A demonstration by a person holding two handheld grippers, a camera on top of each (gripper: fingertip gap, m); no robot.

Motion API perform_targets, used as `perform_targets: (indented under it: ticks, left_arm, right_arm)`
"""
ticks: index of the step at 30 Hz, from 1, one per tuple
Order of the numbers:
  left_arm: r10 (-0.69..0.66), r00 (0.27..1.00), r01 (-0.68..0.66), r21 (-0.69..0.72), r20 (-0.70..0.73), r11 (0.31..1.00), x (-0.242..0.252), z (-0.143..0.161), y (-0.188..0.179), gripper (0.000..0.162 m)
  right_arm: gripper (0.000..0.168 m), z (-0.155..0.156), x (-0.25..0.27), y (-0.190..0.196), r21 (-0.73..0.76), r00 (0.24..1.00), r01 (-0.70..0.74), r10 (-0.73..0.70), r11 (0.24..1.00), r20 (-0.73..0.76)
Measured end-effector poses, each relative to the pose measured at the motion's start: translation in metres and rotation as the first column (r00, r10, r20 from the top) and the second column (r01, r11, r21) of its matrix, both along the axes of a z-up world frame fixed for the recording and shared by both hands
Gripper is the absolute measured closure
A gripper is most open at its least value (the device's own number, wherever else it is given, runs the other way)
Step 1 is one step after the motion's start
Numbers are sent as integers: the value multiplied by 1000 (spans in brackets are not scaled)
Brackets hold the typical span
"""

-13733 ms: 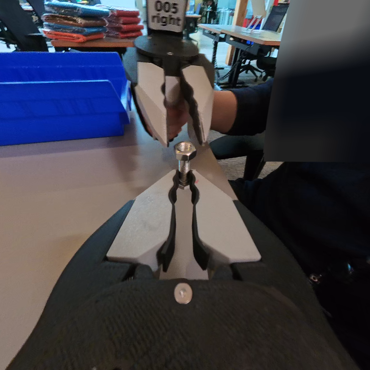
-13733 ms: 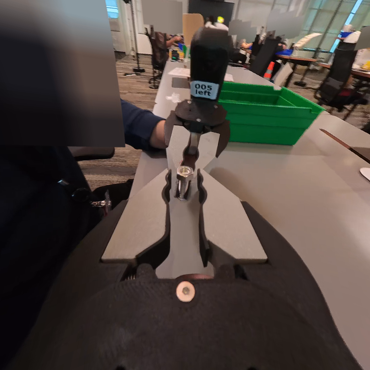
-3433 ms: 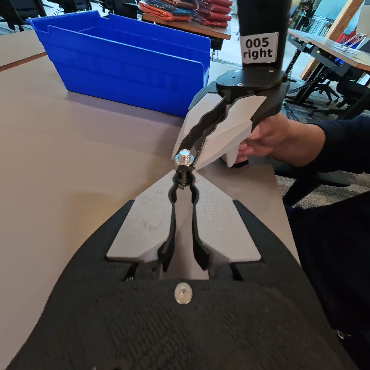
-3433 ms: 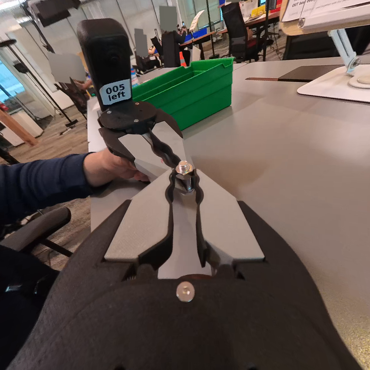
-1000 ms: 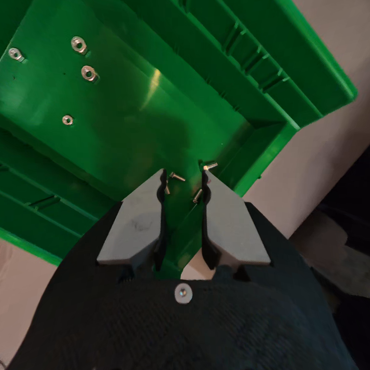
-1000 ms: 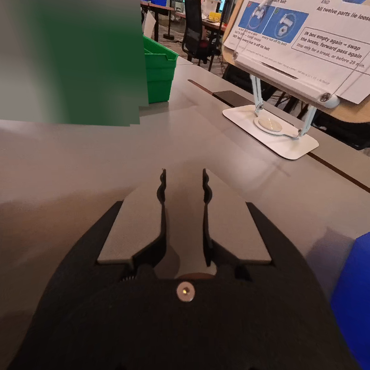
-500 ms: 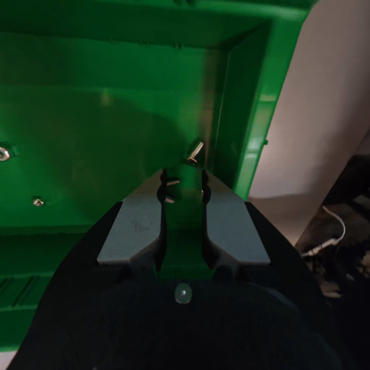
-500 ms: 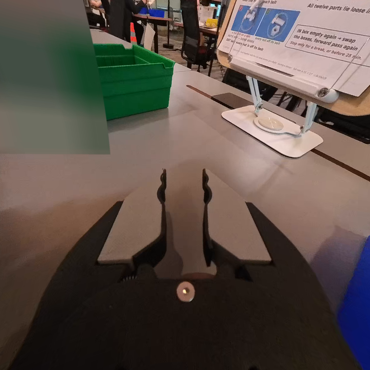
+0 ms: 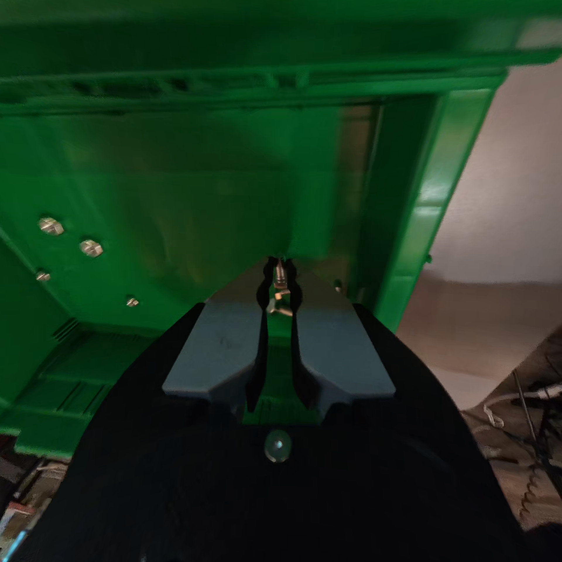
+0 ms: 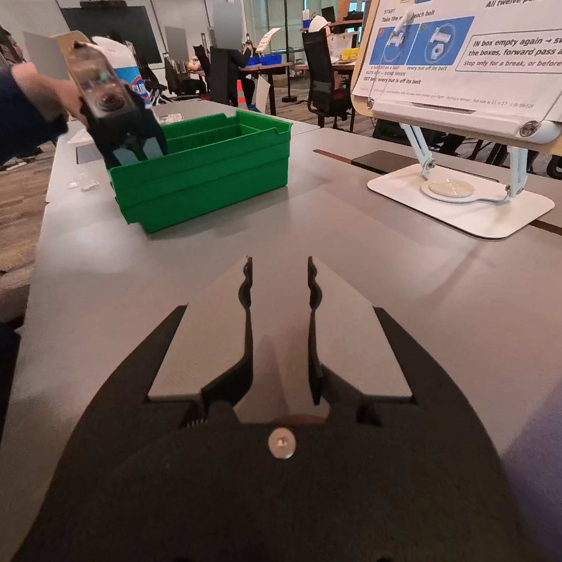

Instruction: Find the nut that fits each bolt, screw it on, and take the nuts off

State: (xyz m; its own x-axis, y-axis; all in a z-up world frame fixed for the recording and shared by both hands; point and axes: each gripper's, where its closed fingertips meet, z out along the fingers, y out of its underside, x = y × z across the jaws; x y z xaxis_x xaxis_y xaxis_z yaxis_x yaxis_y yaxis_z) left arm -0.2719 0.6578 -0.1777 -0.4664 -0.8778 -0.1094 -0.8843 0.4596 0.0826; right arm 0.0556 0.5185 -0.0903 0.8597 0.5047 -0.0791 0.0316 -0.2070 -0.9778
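The green bin [image 9: 213,182] fills the left wrist view. My left gripper [image 9: 279,266] is down in its right-hand corner, jaws closed narrowly on a small silver bolt [image 9: 279,275] held lengthwise between the tips. More bolts [image 9: 281,310] lie on the floor under the fingers. Several silver nuts [image 9: 91,248] lie on the bin floor at the left. In the right wrist view the bin [image 10: 213,176] stands on the grey table [image 10: 365,258], with the left gripper [image 10: 133,152] dipped into its near left corner. My right gripper [image 10: 279,261] is open and empty, low over the table.
A white stand [image 10: 456,197] holding an instruction sheet is at the right of the table. A wipes canister [image 10: 127,73] stands behind the bin. Small clear plastic pieces [image 10: 83,182] lie near the table's left edge. Chairs and people are far behind. My right fingertips sit around 35 centimeters from my left ones.
My left gripper has moved deeper into the bin's corner and its jaws have narrowed onto a bolt. The right gripper has turned left, so the bin now shows in its view.
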Motion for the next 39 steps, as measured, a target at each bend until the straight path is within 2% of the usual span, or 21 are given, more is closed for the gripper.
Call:
perform_targets:
  ticks: [3, 5, 6, 8, 9, 11, 12, 14, 17, 20, 23, 25, 28, 30, 32, 36, 39]
  left_arm:
    - [83, 975, -91, 33, 206, 995, 23, 30, 12, 156]
    - [142, 889, -167, 21, 436, 986, 50, 64, 15, 156]
    - [169, 822, -186, -25, 544, 982, 64, 81, 8, 157]
    - [211, 638, -203, -103, 740, 974, 95, 121, -11, 156]
    - [245, 542, -187, -169, 804, 968, 111, 139, -27, 156]
    - [316, 366, -104, -300, 875, 948, 147, 166, -67, 157]
    - [338, 313, -40, -343, 888, 939, 166, 170, -89, 157]
    - [357, 264, 39, -380, 896, 924, 204, 162, -123, 157]
    - [372, 268, 145, -419, 889, 896, 251, 131, -158, 157]
    - [443, 385, 249, -554, 810, 795, 274, 103, -186, 156]
    - [448, 454, 285, -601, 771, 747, 279, 91, -194, 156]
    - [422, 450, 266, -569, 787, 778, 282, 82, -188, 157]
    - [419, 369, 212, -514, 830, 831, 287, 73, -170, 157]
    - [444, 351, 192, -527, 824, 828, 287, 70, -164, 157]
    - [454, 364, 228, -551, 813, 803, 285, 71, -168, 157]
    - [550, 394, 224, -657, 736, 720, 287, 66, -168, 157]
    - [535, 469, 103, -645, 703, 757, 290, 41, -161, 157]
  right_arm:
    - [135, -2, -6, -3, -11, 1000, -22, 22, 1000, -1]
    - [133, -4, -14, -7, -22, 998, -62, 62, 998, -1]
    - [133, -4, -19, -9, -24, 996, -88, 88, 996, 4]
    - [133, -6, -27, -12, -28, 993, -113, 114, 993, 23]
    - [133, -5, -32, -13, -26, 992, -126, 127, 992, 27]
    - [145, 4, -43, -20, -2, 984, -180, 180, 984, 1]
    - [151, 10, -49, -23, 16, 978, -207, 207, 978, -22]
    - [154, 22, -55, -27, 52, 967, -242, 245, 969, -69]
    - [152, 30, -49, -29, 88, 970, -222, 229, 971, -84]
    - [153, 30, -43, -33, 121, 976, -209, 214, 970, -37]
    - [159, 22, -43, -40, 105, 970, -243, 245, 964, -2]
    - [158, 14, -45, -38, 42, 965, -259, 260, 965, -28]
    - [156, -3, -45, -29, -89, 969, -239, 231, 967, -91]
    - [152, -13, -49, -30, -151, 963, -258, 241, 954, -122]
    - [148, -20, -45, -26, -167, 975, -219, 211, 961, -66]
    - [150, -28, -41, -23, -135, 980, -164, 177, 977, 94]
    - [151, -38, -32, -18, -158, 976, -97, 125, 983, 177]
